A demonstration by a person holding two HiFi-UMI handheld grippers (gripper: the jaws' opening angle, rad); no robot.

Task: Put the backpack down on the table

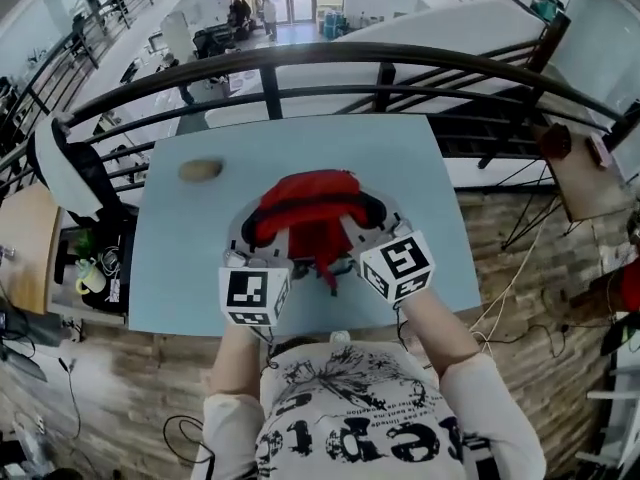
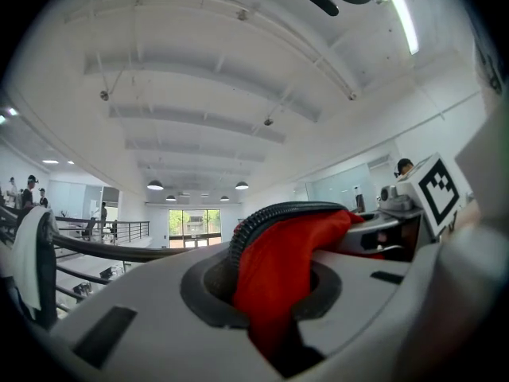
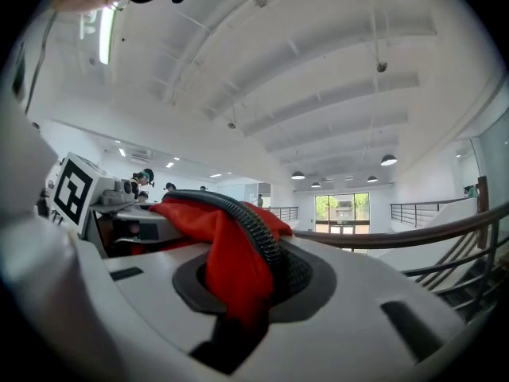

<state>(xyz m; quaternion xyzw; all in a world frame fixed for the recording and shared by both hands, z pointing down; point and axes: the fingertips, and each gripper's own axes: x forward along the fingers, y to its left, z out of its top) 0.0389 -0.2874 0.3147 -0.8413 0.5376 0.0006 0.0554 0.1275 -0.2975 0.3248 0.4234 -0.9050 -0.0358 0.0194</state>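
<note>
A red backpack (image 1: 305, 213) with black padded straps hangs just above the light blue table (image 1: 180, 258), near its front middle. Both grippers hold it by its top, one at each side. My left gripper (image 1: 258, 230) is shut on red fabric and a black ribbed strap (image 2: 262, 221); in the left gripper view the cloth fills the gap between the jaws of the left gripper (image 2: 274, 293). My right gripper (image 1: 368, 218) is likewise shut on the red fabric (image 3: 227, 261) and strap (image 3: 254, 229). Both grippers point level. The bag's underside is hidden.
A brown rounded object (image 1: 200, 170) lies at the table's far left. A dark metal railing (image 1: 300, 63) runs right behind the table. A wooden desk (image 1: 25, 248) stands to the left and a small table (image 1: 585, 183) to the right. Cables lie on the floor (image 1: 510, 288).
</note>
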